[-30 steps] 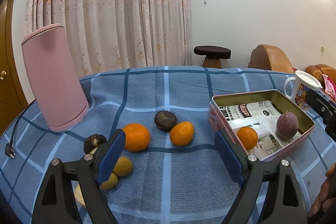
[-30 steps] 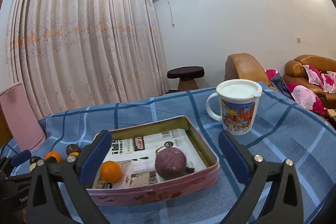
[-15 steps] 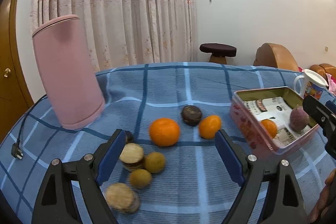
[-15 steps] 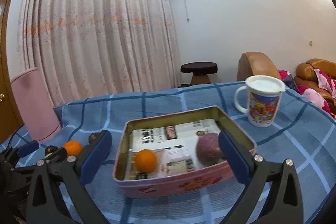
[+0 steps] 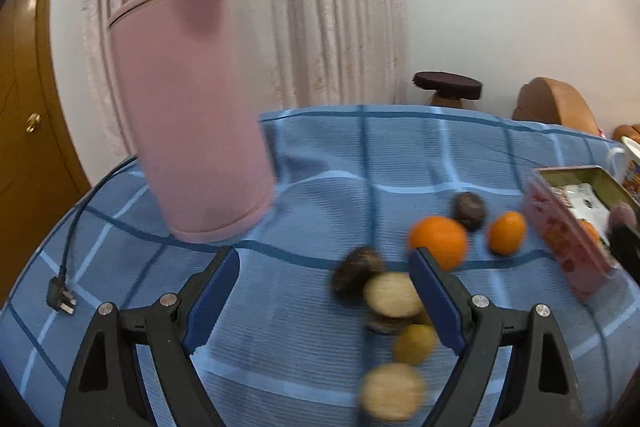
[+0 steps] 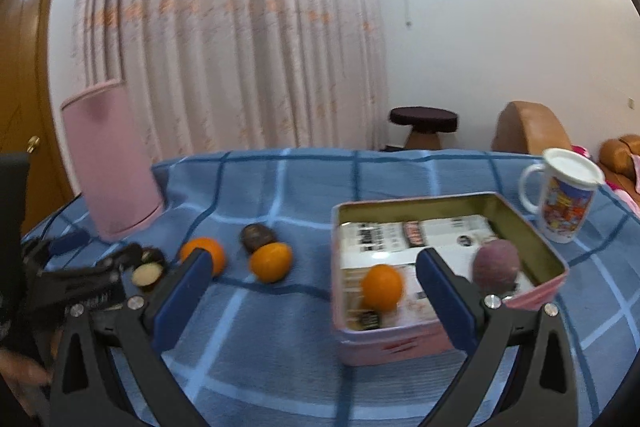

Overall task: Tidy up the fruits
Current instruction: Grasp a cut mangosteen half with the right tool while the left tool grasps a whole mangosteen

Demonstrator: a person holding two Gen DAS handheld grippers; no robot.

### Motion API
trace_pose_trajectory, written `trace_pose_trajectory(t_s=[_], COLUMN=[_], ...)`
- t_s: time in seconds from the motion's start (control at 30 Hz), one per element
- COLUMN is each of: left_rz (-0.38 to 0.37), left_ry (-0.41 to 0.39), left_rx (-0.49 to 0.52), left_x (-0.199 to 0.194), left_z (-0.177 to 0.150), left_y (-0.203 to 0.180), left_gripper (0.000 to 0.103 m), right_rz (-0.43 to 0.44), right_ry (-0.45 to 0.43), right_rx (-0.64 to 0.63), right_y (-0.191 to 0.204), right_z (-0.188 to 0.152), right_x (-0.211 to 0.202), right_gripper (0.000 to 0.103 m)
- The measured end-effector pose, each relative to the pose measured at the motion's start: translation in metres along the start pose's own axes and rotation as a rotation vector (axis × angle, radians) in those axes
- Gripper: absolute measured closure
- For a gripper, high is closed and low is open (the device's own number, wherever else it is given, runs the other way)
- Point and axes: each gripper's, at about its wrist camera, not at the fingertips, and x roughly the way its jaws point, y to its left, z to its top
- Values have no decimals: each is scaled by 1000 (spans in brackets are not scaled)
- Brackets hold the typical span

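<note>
My left gripper [image 5: 324, 297] is open and empty above the blue checked cloth, left of a cluster of fruit: a large orange [image 5: 438, 241], a small orange [image 5: 506, 231], a dark round fruit [image 5: 469, 209], cut halves [image 5: 392, 295] and a small yellow fruit [image 5: 414, 343]. My right gripper [image 6: 312, 297] is open and empty in front of the pink tin [image 6: 416, 345], which holds an orange [image 6: 382, 287] and a purple fruit [image 6: 496, 265]. Two oranges [image 6: 271, 261] and a dark fruit [image 6: 256, 237] lie left of the tin.
A tall pink kettle [image 5: 192, 115] stands at the back left with its cord and plug [image 5: 61, 299] on the cloth. A lidded printed mug [image 6: 564, 195] stands right of the tin. The left gripper shows at the left edge of the right wrist view [image 6: 80, 283].
Both views have swung left. The fruit cluster and tin have slid to the right in the left wrist view, and the kettle looms closer. Both grippers stay open.
</note>
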Motion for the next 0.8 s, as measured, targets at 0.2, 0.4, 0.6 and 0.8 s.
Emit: trace_pose_trajectory(t_s=[0.2,0.4,0.6,0.8], left_rz=[42,68,52,29], left_ry=[21,46,61,65], left_rx=[-93,-99,-129,-98], left_x=[11,15,15,18], left_z=[6,4,5,5], left_y=[49,71,77,71], left_gripper=[15,15,15,15], right_rz=[141,271,359,382], right_ry=[110,237,363,451], right_rx=[-53,-112,-177,-162], right_y=[38,79,117,127], right_z=[-5,-16,-31,-38], right_x=[18,35,51,69], right_gripper=[9,26,39,54])
